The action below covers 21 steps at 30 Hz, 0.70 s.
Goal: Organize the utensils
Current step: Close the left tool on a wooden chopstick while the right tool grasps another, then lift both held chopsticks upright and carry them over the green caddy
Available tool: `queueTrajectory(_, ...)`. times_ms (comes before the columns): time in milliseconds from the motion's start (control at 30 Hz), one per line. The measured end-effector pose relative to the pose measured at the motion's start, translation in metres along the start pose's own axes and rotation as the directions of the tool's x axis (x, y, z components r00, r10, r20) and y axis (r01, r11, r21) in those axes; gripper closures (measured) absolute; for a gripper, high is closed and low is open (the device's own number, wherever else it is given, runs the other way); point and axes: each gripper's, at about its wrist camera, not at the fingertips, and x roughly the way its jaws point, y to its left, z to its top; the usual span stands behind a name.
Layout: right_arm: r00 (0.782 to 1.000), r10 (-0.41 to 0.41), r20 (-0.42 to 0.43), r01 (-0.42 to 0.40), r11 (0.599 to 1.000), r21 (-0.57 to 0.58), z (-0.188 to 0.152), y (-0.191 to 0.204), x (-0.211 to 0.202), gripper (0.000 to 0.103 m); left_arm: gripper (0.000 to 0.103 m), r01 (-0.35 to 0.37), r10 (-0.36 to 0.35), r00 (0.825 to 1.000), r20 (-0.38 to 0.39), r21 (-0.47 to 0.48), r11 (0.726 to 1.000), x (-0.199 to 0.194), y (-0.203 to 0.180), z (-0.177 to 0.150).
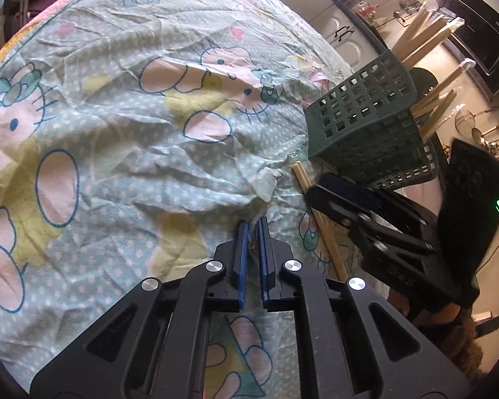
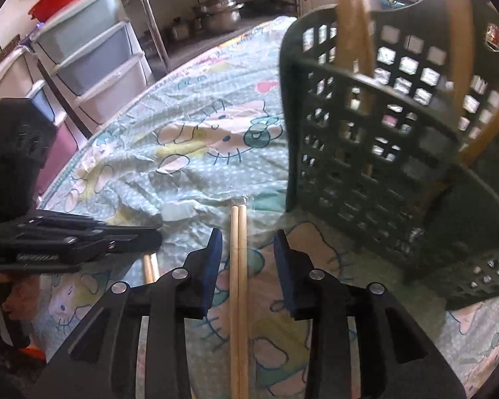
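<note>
Lying flat on the cat-print cloth (image 2: 196, 166), two wooden chopsticks (image 2: 238, 286) sit side by side between the spread fingers of the right gripper (image 2: 248, 246). Beside it, the left gripper (image 1: 253, 232) is nearly pressed together, holding nothing. Farther back stands the green basket (image 2: 366, 153) with more sticks (image 2: 352, 33) inside.

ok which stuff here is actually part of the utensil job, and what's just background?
Job:
pair of chopsticks, lying between the open right tongs
green utensil basket, already holding wooden utensils
left tongs, nearly closed, empty

Background:
cartoon tablecloth
plastic drawer unit
metal pots
</note>
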Motion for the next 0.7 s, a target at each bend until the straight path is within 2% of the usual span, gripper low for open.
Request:
queueTrajectory(67,1.0,0.0,-0.004,0.0,1.0,0.006,0.003,0.001,0.006,0.071,0.101,-0.012,0.012,1.0,0.014,0.022,1.0,-0.003,0.0,-0.002)
queueTrajectory(100,1.0,-0.007,-0.001,0.007,1.0,0.003,0.004,0.002,0.007,0.075,0.101,-0.016,0.015,1.0,0.02,0.027,1.0,-0.005,0.0,-0.003)
queueTrajectory(133,1.0,-0.018,0.004,0.018,1.0,-0.002,0.004,0.003,0.007,0.087,0.102,-0.018,0.018,1.0,0.025,0.031,0.999,-0.007,0.0,-0.004)
queueTrajectory(167,1.0,-0.019,0.006,0.019,1.0,-0.002,0.005,0.004,0.007,0.092,0.102,-0.027,0.026,0.999,0.036,0.037,0.999,-0.009,0.0,-0.005)
queueTrajectory(433,0.994,-0.016,0.112,0.016,1.0,-0.004,0.008,0.011,-0.027,0.092,0.102,-0.018,0.012,0.996,0.093,0.063,0.998,-0.027,0.001,-0.003)
queueTrajectory(700,0.965,-0.048,0.257,0.048,0.999,0.008,0.001,0.004,-0.088,0.092,0.103,0.008,-0.032,0.987,0.155,0.152,0.988,-0.055,-0.04,0.004)
